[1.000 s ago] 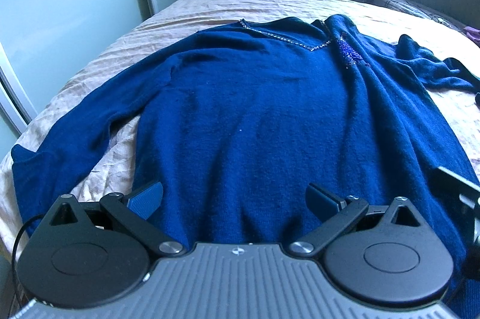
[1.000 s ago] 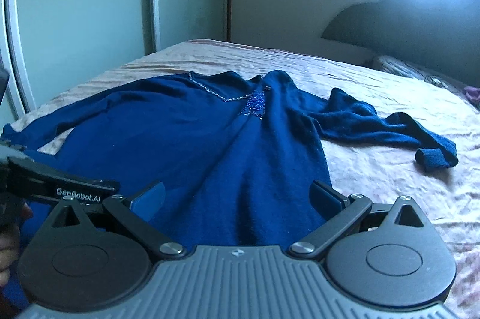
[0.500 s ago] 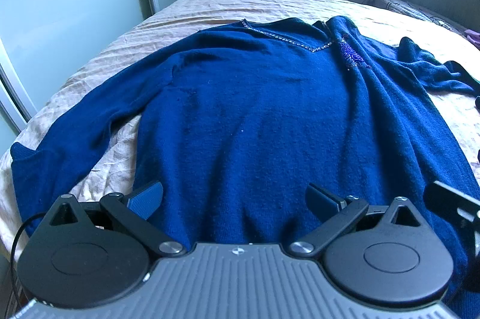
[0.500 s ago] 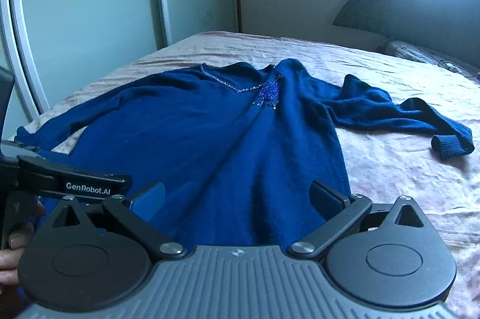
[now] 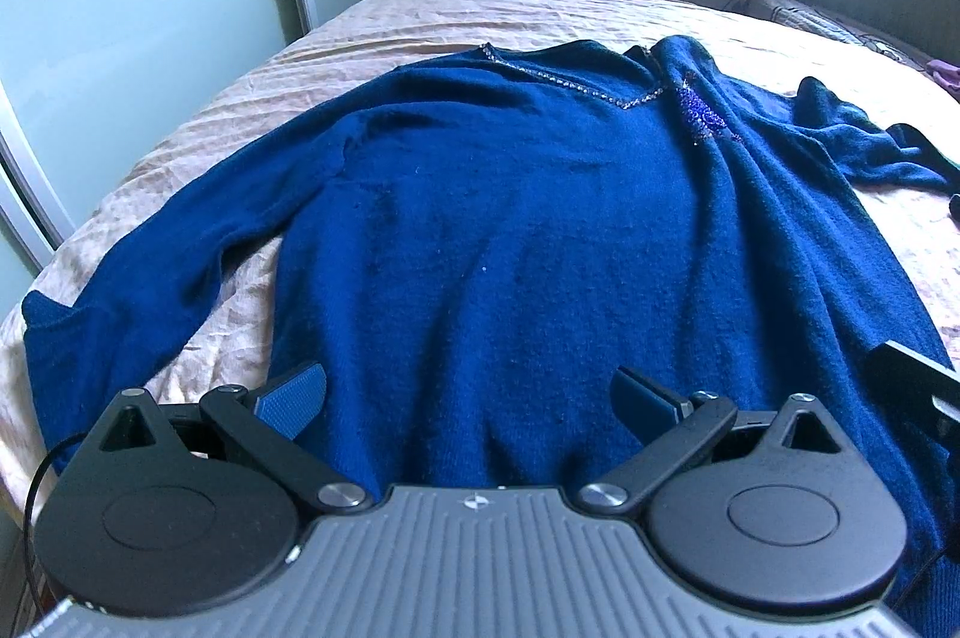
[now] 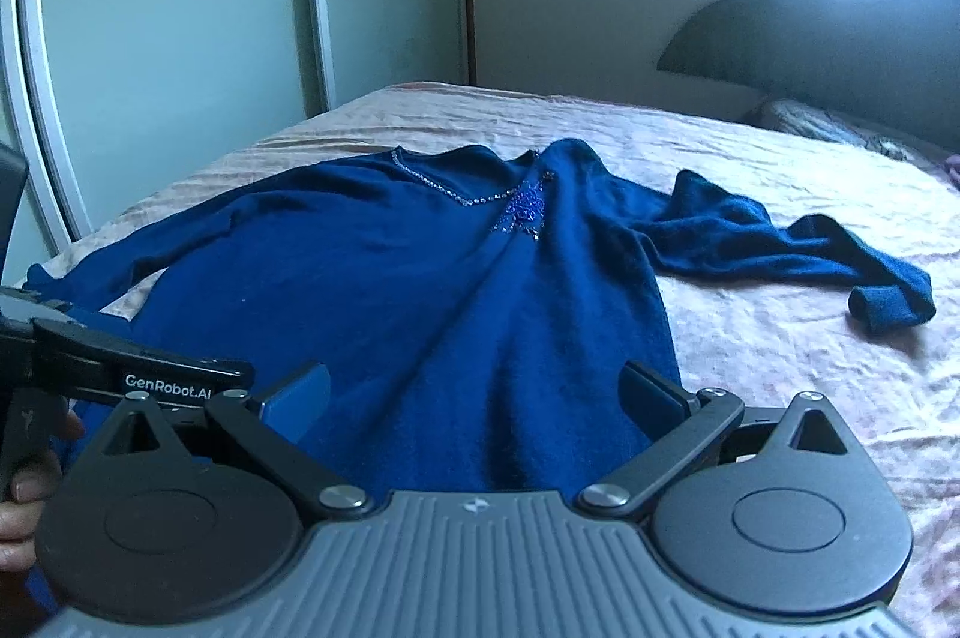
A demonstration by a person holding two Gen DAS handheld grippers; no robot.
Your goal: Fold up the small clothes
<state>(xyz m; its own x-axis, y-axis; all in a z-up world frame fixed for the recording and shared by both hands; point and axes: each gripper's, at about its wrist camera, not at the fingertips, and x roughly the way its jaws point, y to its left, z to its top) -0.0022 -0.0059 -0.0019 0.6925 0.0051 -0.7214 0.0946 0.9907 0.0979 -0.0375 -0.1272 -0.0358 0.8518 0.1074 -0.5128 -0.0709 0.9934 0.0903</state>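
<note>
A bed (image 6: 780,338) with a wrinkled pale pink cover fills the scene. Nearest, the left claw (image 5: 471,395) and the right claw (image 6: 474,395) hover over the hem, each with its jaws wide apart and holding nothing. Beneath them a dark blue sweater (image 5: 510,230) lies face up and spread flat, one sleeve (image 5: 150,266) stretched out to the left, the other sleeve (image 6: 780,242) rumpled on the right. The knit looks soft, light and limp, so it will likely sag and drag; the hem corners seem the best hold. Farther off are its beaded neckline (image 6: 468,194), a dark headboard (image 6: 810,56) and frosted sliding wardrobe doors (image 6: 168,38).
</note>
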